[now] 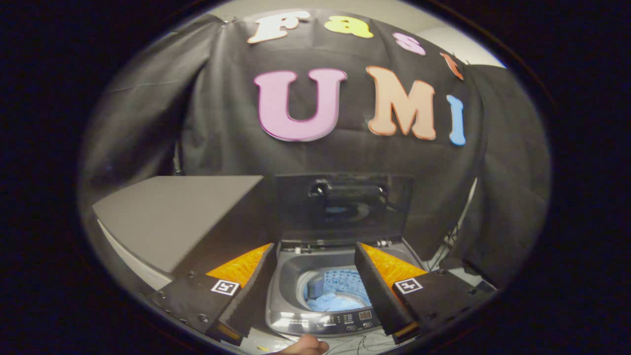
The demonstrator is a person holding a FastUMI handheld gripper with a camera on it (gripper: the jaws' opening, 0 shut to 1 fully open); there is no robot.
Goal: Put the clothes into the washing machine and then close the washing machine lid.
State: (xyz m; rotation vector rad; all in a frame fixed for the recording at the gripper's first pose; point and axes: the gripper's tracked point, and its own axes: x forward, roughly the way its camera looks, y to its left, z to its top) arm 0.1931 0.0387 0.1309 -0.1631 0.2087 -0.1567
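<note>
- On the left stands a grey table [172,217]. Its top looks bare, and its right edge is close to the washing machine.
- The left finger of the gripper [315,291] reaches forward in front of the table's near right corner.
- The two fingers are spread wide apart. They hold nothing.
- Between the fingers, and a bit beyond them, sits the small washing machine [288,301]. It opens at the top.
- Down in its tub lies a blue cloth [335,296]. This is the clothes. They are already inside.
- So the first part of the job looks done.
- At the back edge of the machine the dark lid [343,207] stands straight up. It is still open.
- The lid has a handle near its top edge.
- I think the part left is to push the lid down until it shuts.
- Along the front edge of the machine there is a panel of buttons [345,319].
- Just in front of that panel a bit of a person's hand [303,346] shows.
- On the right, the other finger reaches past the machine's right side.
</note>
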